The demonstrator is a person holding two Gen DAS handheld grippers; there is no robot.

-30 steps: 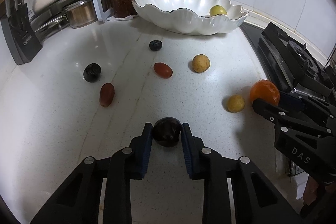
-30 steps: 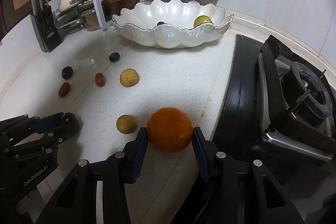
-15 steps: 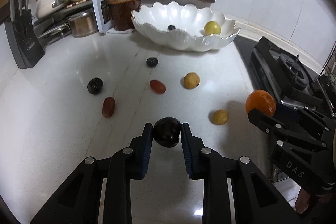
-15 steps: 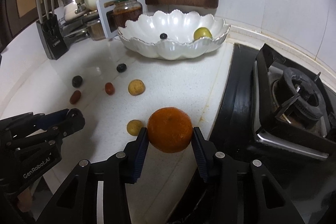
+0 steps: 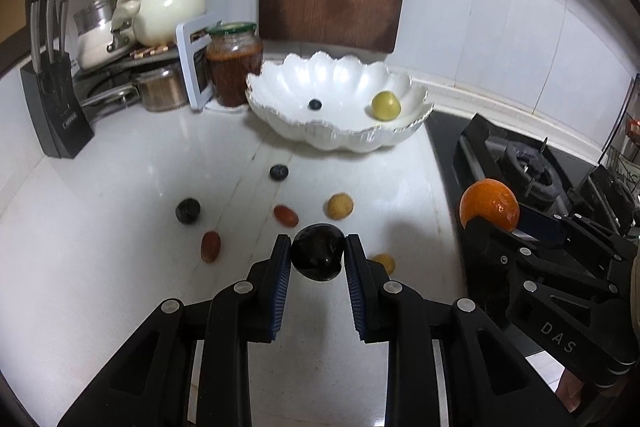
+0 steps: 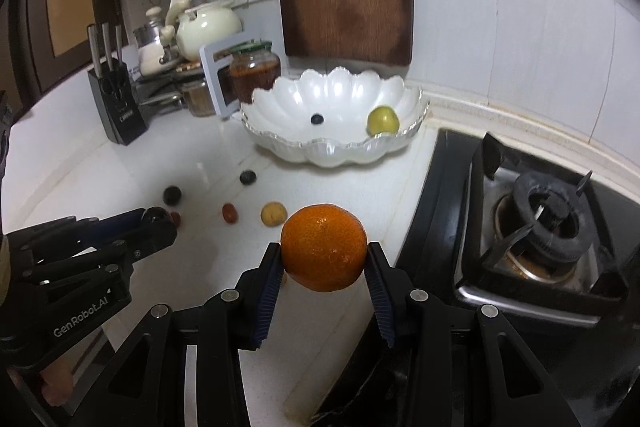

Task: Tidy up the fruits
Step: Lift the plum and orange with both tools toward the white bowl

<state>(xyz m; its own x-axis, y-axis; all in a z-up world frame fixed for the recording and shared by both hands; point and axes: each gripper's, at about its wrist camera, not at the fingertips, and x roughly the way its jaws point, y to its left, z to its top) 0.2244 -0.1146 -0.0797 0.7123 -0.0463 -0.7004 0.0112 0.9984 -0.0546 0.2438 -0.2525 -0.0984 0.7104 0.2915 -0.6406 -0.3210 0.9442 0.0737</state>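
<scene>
surface: white, loose small fruits across mid-frame.
bowl: upper centre – carry both fruits over its rim, release low.
orange: clamped in right tongs.
dark plum: pinched in left tongs.
obstacles: jar upper left – skirt it.

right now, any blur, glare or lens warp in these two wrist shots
Left wrist view: loose fruit on the counter smeared by motion blur, held dark plum sharp with small glints. Right wrist view: orange crisp, bowl rim glary. Both: fisheye bends the wall tiles, corners dark.
</scene>
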